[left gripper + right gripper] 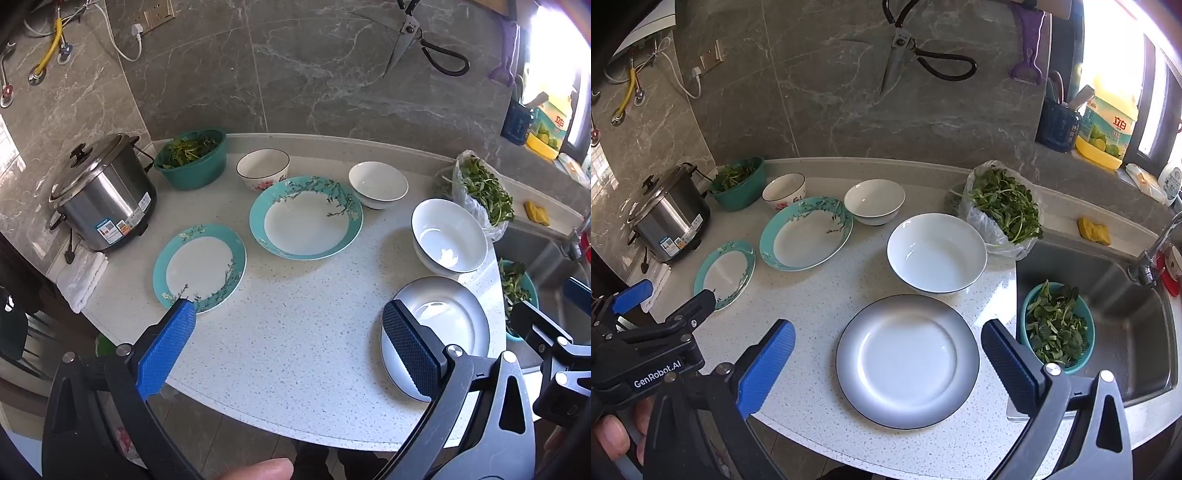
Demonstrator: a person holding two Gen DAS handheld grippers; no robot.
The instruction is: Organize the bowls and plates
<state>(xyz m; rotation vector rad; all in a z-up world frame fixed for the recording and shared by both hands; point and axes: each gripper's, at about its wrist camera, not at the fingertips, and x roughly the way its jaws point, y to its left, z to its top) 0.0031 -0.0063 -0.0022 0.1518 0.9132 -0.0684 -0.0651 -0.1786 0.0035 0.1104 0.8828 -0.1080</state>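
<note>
Your right gripper (888,354) hangs wide open and empty over the grey plate (907,362) at the counter's near edge; the left gripper (288,332) is equally wide, holding nothing. Slide one finger under the rim, then stack plates on plates, bowls (936,253) apart.

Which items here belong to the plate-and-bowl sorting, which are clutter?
Job: small teal plate, large teal plate, white plate, big white bowl, small white bowl, flowered bowl.

Clutter: rice cooker, bagged greens, scissors, sponge.
</note>
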